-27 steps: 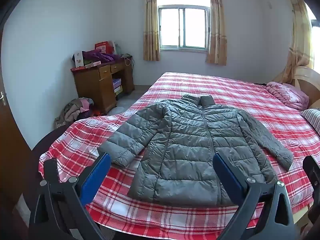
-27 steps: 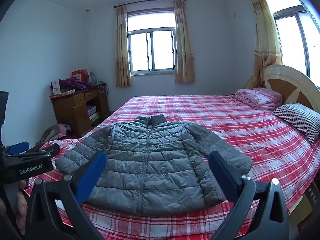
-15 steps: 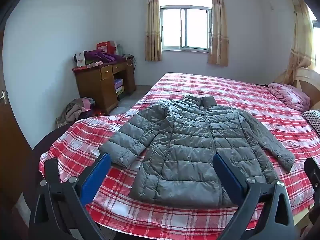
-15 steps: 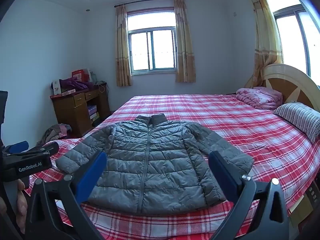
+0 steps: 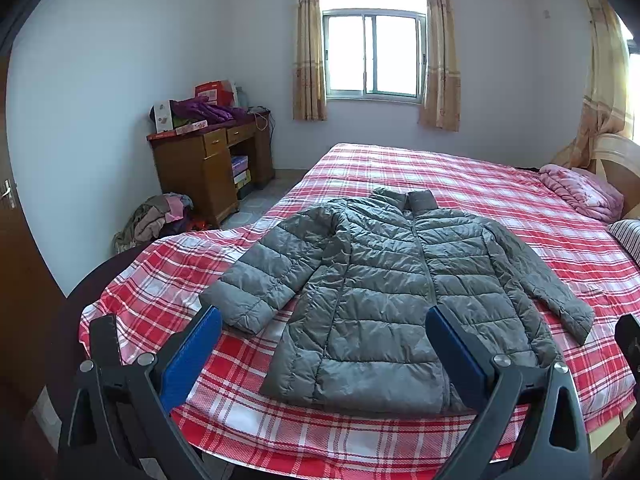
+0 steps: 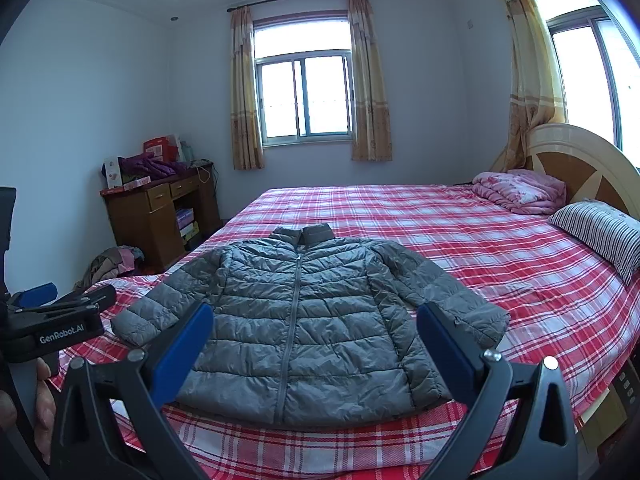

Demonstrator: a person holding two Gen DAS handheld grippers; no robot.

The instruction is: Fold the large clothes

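On the near end of a wide bed spread with a red-and-white plaid sheet [image 5: 460, 184] lies one grey quilted puffer jacket [image 5: 392, 296], front up, zipped, collar toward the far window, both sleeves angled out and down beside the body, hem close to the bed's near edge. Left gripper [image 5: 324, 328], black frame with blue pads: jaws spread to their widest, nothing between them, held above the jacket's hem, clear of the fabric. Right gripper [image 6: 314, 326], same make: jaws likewise fully apart and empty, held short of the hem. Head of bed, right side: folded pink quilt [image 6: 520, 190], striped pillow [image 6: 600, 232], wooden headboard [image 6: 580, 160]. Left wall: brown wooden desk [image 5: 208, 160] piled with boxes and purple cloth; heap of clothes [image 5: 156, 220] on the floor beside it.
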